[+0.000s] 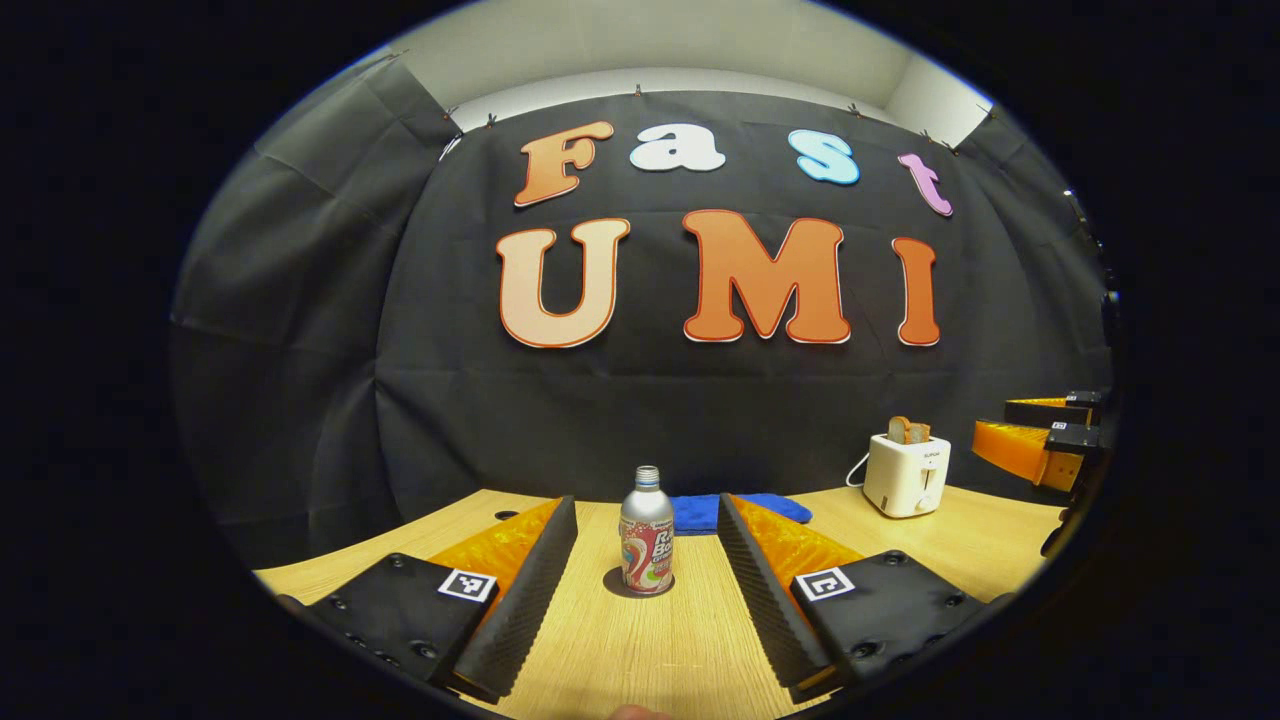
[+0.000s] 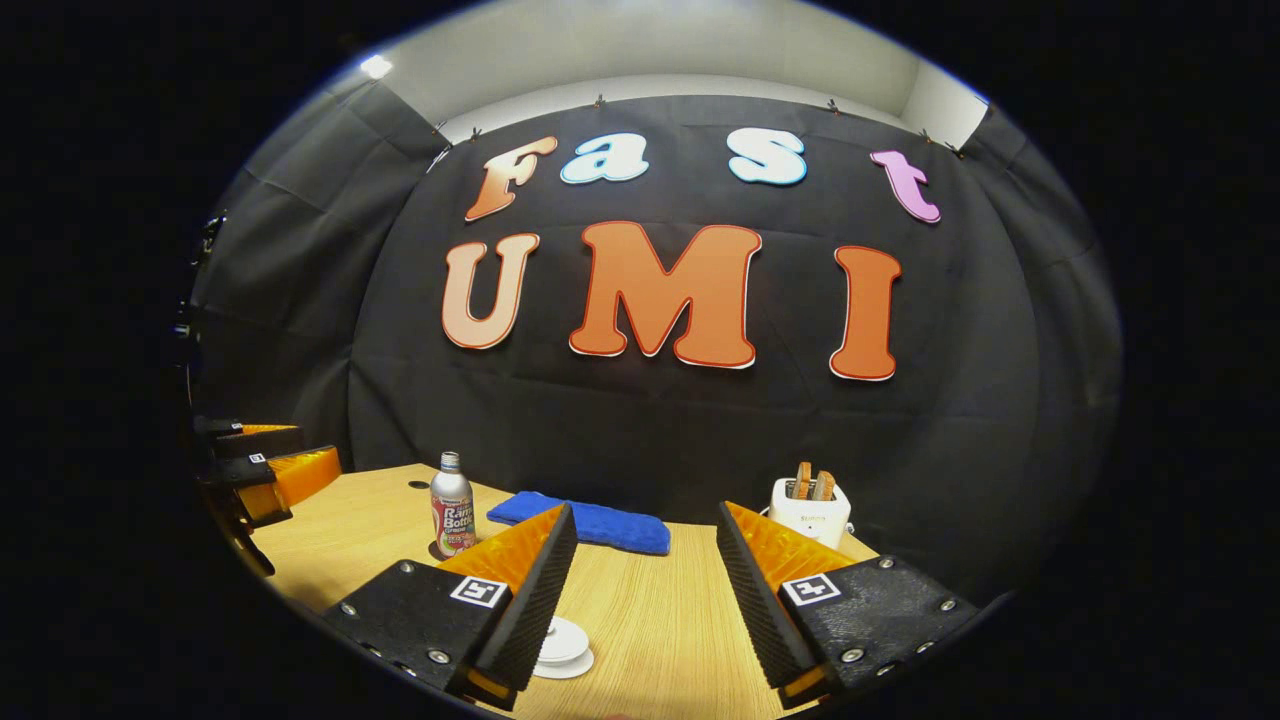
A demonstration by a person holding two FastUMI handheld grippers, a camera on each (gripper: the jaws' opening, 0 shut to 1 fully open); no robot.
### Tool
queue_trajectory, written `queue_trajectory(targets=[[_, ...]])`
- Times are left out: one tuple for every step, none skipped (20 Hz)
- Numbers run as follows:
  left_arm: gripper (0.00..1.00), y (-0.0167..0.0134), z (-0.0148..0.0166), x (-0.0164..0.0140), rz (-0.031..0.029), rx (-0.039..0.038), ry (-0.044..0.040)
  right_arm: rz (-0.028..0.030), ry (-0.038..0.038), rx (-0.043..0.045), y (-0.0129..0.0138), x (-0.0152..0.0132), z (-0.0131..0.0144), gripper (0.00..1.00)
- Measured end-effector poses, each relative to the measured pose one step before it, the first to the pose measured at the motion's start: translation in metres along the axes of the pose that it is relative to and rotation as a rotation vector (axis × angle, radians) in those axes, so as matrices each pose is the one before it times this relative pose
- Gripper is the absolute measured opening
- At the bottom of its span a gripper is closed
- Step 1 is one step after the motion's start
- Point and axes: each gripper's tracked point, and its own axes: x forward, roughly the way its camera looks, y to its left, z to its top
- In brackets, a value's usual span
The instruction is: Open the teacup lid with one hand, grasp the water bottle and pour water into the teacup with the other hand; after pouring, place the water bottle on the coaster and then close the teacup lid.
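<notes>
The water bottle (image 1: 646, 531) stands upright on a dark round coaster (image 1: 637, 585) on the pale wooden surface (image 1: 640, 640), and everything else can be placed from it. In the left gripper view the left hand-held gripper (image 1: 647, 600) is low over the surface just in front of the bottle, its two fingers spread wide with the bottle centred in the gap between them, touching neither. Behind the bottle a folded blue cloth (image 1: 712, 512) lies along the back edge of the surface, and farther off to the bottle's right a white toaster (image 1: 906, 474) holds a slice of bread in its slot. In the right gripper view the right hand-held gripper (image 2: 645, 610) is also spread open and holds nothing; the bottle (image 2: 451, 518) sits well off to the left of its fingers. The white teacup lid (image 2: 560, 645) shows near the bottom of that view, partly hidden behind the gripper's left finger, well in front of the bottle and apart from it; the cup under it I cannot make out. The cloth (image 2: 585, 521) lies beside the bottle, with the toaster (image 2: 810, 508) beyond it.
</notes>
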Motion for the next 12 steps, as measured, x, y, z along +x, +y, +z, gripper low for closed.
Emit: queue_trajectory(targets=[[0.93,-0.00142,-0.00215,0.00074,0.00041,0.00035,0.00395,-0.00253,0.00333,-0.00081,-0.00032,0.00142,-0.00046,0.85],[0.93,0.00016,-0.00059,0.00025,0.00396,0.00338,0.00137,-0.00246,0.00337,-0.00119,-0.00127,0.00079,-0.00088,0.85],[0.93,0.00036,-0.00114,0.00058,0.00390,0.00294,0.00038,0.00269,0.00005,-0.00158,0.00061,0.00103,0.00004,0.85],[0.93,-0.00079,-0.00105,0.00058,0.00214,0.00161,0.00221,0.00560,0.00784,-0.00559,0.00106,0.00092,-0.00277,0.85],[0.93,0.00016,-0.00165,-0.00045,0.00284,-0.00121,0.00304,0.00511,0.00496,-0.00490,0.00107,0.00025,-0.00306,0.86],[0.93,-0.00196,-0.00208,0.00054,0.00252,-0.00473,0.00350,0.00002,0.00261,-0.00232,-0.00067,0.00015,-0.00070,0.86],[0.93,-0.00197,-0.00213,0.00001,-0.00092,0.00055,0.00426,0.00451,0.00314,0.00168,0.00067,-0.00018,-0.00197,0.86],[0.93,-0.00074,-0.00114,0.00017,0.00487,0.00562,0.00197,0.00887,-0.00041,0.00404,0.00223,-0.00032,-0.00166,0.86],[0.93,-0.00094,-0.00185,0.00126,0.00158,0.00519,0.00048,0.00669,0.00214,0.00342,-0.00037,-0.00012,-0.00157,0.86],[0.89,-0.00218,-0.00211,0.00112,0.00047,0.00657,0.00323,0.00259,0.00052,0.00353,-0.00153,-0.00126,-0.00076,0.86],[0.93,-0.00148,-0.00209,-0.00114,-0.00140,0.00262,0.00179,-0.00043,-0.00049,0.00475,-0.00201,0.00065,-0.00116,0.86],[0.93,-0.00178,-0.00039,-0.00001,0.00145,-0.00058,-0.00413,0.00176,0.00064,0.00438,-0.00201,0.00042,-0.00101,0.90]])
